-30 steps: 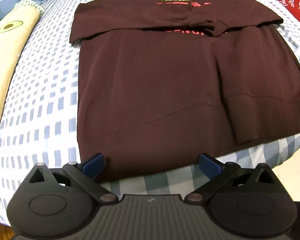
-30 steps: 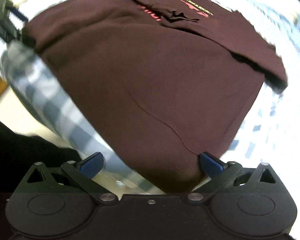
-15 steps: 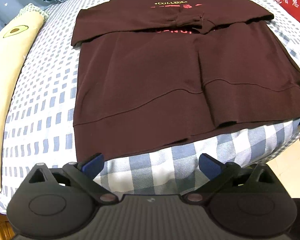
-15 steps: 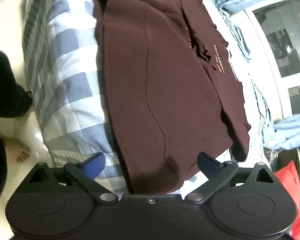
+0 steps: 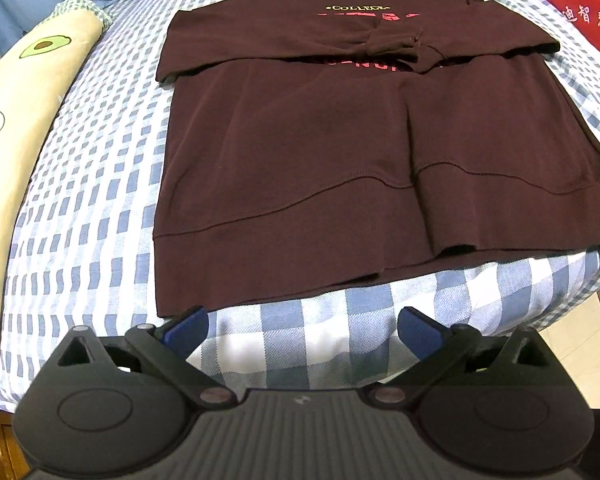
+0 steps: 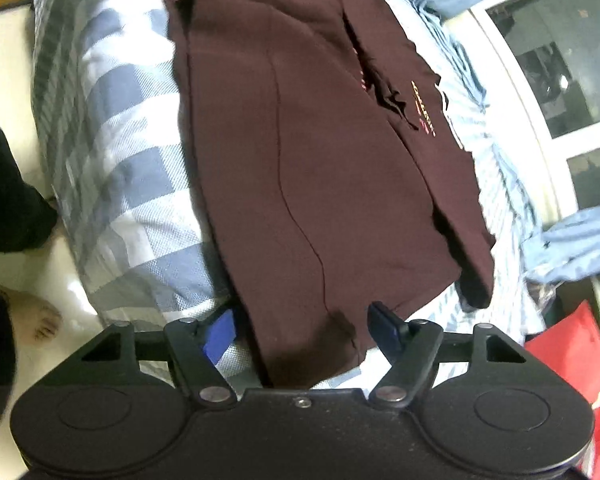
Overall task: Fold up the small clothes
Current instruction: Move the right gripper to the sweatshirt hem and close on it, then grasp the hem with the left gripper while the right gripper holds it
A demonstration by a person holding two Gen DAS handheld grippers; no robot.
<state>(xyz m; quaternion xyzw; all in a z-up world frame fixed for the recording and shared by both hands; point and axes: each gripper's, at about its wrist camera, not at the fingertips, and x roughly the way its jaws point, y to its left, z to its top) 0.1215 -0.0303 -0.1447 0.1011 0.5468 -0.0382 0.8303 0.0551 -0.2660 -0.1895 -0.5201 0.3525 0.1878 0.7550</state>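
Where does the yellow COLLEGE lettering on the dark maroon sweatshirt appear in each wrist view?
Left wrist: yellow COLLEGE lettering sits top centre, upright, just below the collar.
Right wrist: the lettering sits upper right, turned sideways and blurred.
Shared landmark: the hem seam across the dark maroon sweatshirt.

A: Can you read the red words on the sweatshirt [image 5: 300, 152]?
B: No. The folded sleeves [image 5: 380, 42] cover most of them.
A: And the red bag [image 5: 580, 4]?
B: The picture's edge cuts it off, like the avocado pillow [image 5: 16, 152].
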